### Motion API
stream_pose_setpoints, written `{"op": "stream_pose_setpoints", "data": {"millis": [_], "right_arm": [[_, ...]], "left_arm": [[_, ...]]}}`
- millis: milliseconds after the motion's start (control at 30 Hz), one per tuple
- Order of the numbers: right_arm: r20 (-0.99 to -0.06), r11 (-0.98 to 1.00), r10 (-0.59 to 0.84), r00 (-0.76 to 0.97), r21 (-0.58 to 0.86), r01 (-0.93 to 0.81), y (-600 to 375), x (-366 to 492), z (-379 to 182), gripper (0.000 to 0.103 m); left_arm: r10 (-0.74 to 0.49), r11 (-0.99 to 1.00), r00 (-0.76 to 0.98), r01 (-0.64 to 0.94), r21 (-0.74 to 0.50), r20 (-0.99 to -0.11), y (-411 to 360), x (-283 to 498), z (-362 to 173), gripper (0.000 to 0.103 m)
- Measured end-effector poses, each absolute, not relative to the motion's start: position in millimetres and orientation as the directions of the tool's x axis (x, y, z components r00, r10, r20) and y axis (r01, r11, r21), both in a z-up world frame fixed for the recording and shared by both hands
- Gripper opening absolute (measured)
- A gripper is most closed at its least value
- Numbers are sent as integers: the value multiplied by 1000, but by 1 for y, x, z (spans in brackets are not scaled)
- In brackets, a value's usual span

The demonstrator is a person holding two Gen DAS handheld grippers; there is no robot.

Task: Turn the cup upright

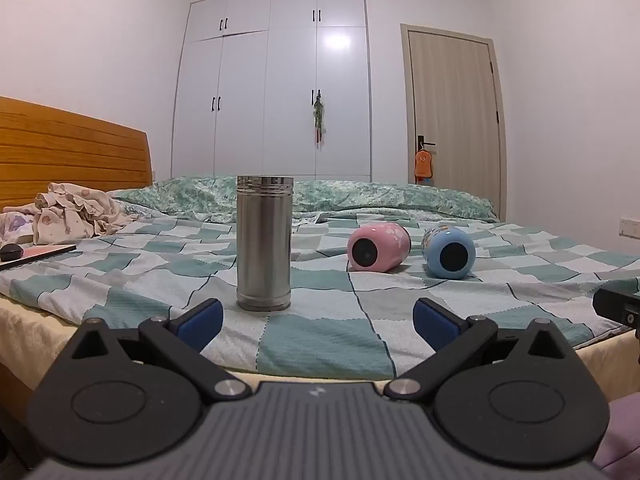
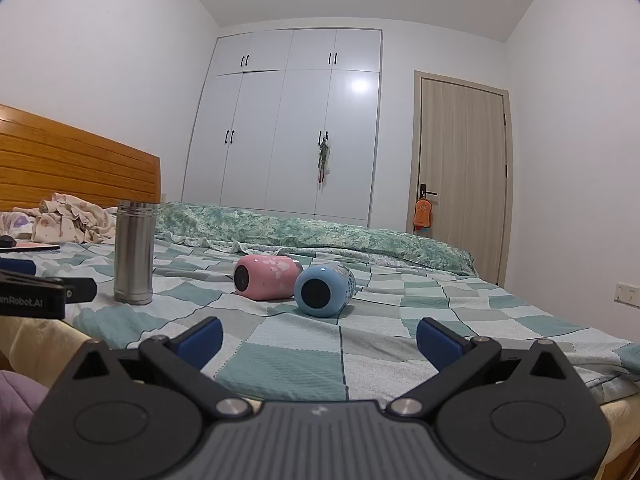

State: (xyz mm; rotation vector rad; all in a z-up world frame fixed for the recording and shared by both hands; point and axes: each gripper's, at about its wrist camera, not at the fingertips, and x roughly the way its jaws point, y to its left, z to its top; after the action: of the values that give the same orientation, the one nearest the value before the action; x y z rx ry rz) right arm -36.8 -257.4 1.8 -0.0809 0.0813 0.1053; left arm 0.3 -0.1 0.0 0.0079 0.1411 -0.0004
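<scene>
A steel cup [image 1: 264,242] stands upright on the checked bedspread [image 1: 320,332]; it also shows in the right wrist view [image 2: 134,252]. A pink cup [image 1: 378,247] [image 2: 264,278] and a blue cup [image 1: 449,253] [image 2: 324,290] lie on their sides, bases toward me. My left gripper [image 1: 318,326] is open and empty, just short of the steel cup. My right gripper [image 2: 319,344] is open and empty, in front of the blue cup. Each gripper shows at the other view's edge, the right [image 1: 618,306] and the left [image 2: 36,294].
Crumpled clothes [image 1: 76,210] and a flat book-like thing with a dark round object [image 1: 12,252] lie at the left by the wooden headboard [image 1: 72,152]. A rolled green quilt [image 1: 360,196] runs along the far side. Wardrobe [image 1: 276,92] and door [image 1: 452,116] stand behind.
</scene>
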Motion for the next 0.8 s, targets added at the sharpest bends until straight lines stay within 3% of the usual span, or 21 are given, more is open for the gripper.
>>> {"op": "stream_pose_setpoints", "data": {"millis": [800], "right_arm": [[-88, 991, 101, 991, -79, -108, -257, -36, 2, 103]], "left_arm": [[-2, 1000, 991, 3, 5, -137, 0, 0, 0, 103]]}}
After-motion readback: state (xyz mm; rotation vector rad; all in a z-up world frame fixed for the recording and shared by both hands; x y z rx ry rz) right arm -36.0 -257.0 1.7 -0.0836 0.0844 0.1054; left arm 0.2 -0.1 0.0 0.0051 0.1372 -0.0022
